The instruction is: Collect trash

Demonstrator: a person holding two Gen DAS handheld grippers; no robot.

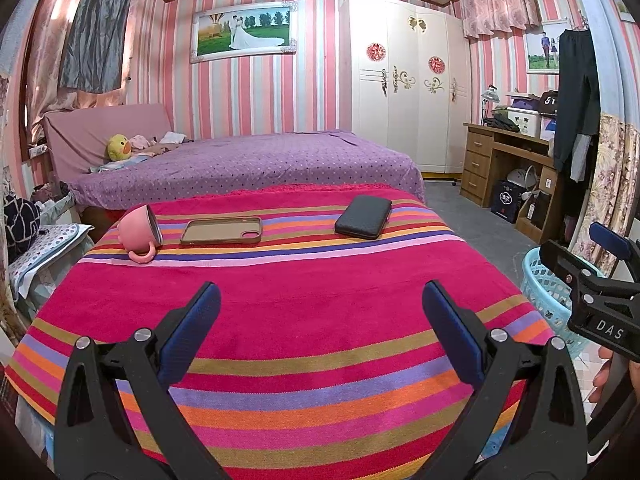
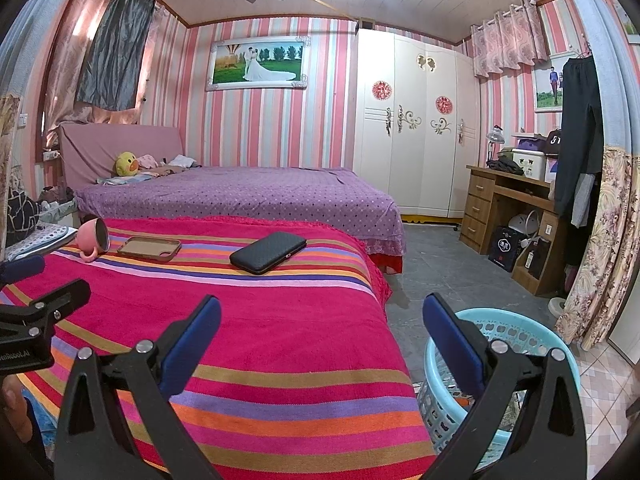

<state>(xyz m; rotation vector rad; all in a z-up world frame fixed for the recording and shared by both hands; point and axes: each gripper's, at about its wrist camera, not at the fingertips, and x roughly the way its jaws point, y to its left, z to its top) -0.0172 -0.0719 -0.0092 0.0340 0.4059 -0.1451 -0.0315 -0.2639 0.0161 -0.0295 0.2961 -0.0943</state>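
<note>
- The left hand-held gripper (image 1: 321,312) hangs over the near half of a table draped in a red striped cloth (image 1: 280,320), its blue-padded fingers (image 1: 192,328) spread wide with nothing between them.
- The right hand-held gripper (image 2: 321,322) is also wide open and empty, straddling the cloth's right edge and a light-blue plastic basket (image 2: 532,336) that stands on the floor just beside the table.
- At the far end of the cloth, three things lie in a row: a pink mug (image 1: 138,230) tipped on its side at the left, a phone case (image 1: 222,231) lying open side up in the middle, and a black wallet-like case (image 1: 363,217) at the right, each apart from the next.
- No piece of trash can be made out on the cloth; what the basket holds is hidden by the right gripper's finger.
- Behind the table, a bed with a purple dotted cover (image 1: 248,160) carries a yellow plush toy (image 1: 119,147) near its headboard.
</note>
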